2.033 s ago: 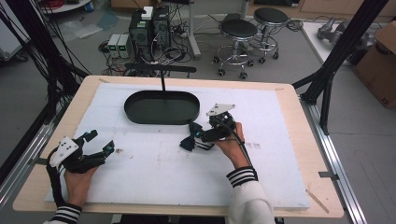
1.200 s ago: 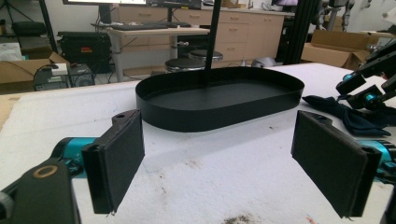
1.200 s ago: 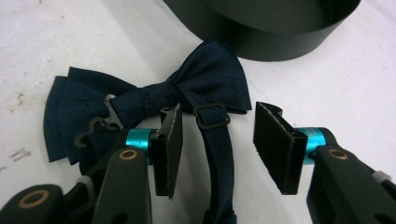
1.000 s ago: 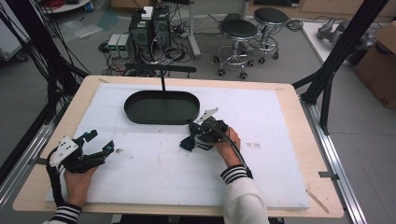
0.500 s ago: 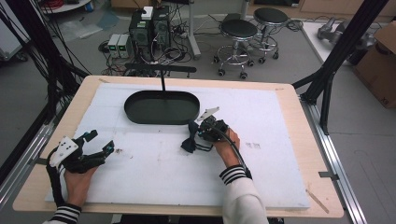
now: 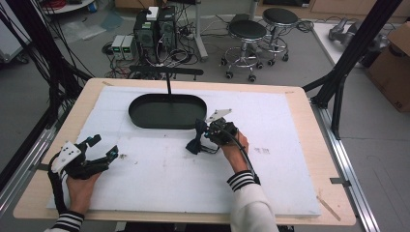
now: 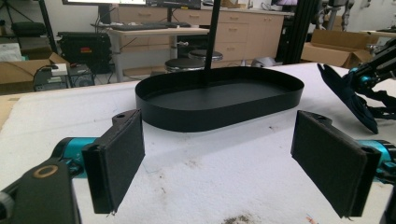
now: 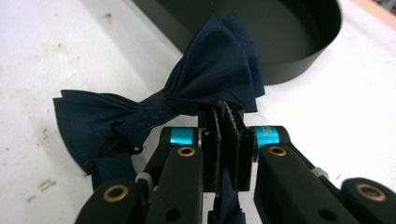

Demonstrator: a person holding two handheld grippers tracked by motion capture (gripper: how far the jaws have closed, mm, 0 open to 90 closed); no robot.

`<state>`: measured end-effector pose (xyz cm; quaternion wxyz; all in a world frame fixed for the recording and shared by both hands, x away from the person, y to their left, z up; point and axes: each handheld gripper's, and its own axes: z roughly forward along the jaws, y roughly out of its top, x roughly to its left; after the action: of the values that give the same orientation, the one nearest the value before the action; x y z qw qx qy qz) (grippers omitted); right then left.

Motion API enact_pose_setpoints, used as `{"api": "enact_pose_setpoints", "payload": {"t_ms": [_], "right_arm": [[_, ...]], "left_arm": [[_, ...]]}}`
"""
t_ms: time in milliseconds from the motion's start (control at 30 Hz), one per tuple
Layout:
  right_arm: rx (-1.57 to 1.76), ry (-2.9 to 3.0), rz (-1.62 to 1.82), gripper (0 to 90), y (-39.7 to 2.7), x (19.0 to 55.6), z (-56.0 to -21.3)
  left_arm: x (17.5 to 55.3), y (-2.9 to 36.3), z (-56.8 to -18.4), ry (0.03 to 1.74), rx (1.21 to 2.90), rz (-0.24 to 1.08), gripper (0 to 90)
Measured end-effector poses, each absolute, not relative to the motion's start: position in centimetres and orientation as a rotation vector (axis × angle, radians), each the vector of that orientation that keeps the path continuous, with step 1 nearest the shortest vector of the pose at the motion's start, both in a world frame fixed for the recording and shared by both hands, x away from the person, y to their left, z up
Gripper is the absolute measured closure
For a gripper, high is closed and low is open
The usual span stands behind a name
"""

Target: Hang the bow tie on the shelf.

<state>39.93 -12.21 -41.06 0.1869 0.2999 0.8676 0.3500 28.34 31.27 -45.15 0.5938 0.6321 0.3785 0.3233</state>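
The navy bow tie point(image 8: 187, 100) is pinched by one wing in the right gripper point(image 8: 226, 140); slippage is judged possible before the black tray point(image 6: 167, 110). Left gripper point(image 7: 233, 154) jaws are held wide, empty.

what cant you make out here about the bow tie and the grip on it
- Bow tie fabric between the pads: hidden by the right gripper, right gripper view.
- Its strap: cut off by the bottom edge there.
- Bow tie's shape: too small, high view.

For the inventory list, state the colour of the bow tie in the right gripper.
Dark navy blue, plain; the bow tie shows best in the right gripper view.
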Motion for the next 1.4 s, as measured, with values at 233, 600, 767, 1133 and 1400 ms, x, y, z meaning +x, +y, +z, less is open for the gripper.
{"api": "enact_pose_setpoints", "payload": {"t_ms": [233, 600, 767, 1133, 1400], "right_arm": [[0.859, 2.377, 1.065, 85.5, -12.7, 39.8, -40.2], [0.873, 2.210, 1.247, 85.5, -13.4, 39.7, -38.3], [0.863, 2.148, 1.297, 85.5, -13.1, 39.9, -37.0], [0.818, 2.070, 1.305, 85.5, -11.8, 40.4, -34.7], [0.838, 2.005, 1.353, 85.5, -11.2, 41.3, -33.4]], "left_arm": [[28.3, 31.2, -45.1, 0.878, 1.470, 0.750, 17.7], [28.3, 31.2, -45.1, 0.878, 1.470, 0.750, 17.7], [28.3, 31.2, -45.2, 0.877, 1.469, 0.752, 17.7], [28.2, 31.2, -45.2, 0.863, 1.474, 0.758, 17.7], [28.3, 31.2, -45.2, 0.864, 1.474, 0.757, 17.7]]}}
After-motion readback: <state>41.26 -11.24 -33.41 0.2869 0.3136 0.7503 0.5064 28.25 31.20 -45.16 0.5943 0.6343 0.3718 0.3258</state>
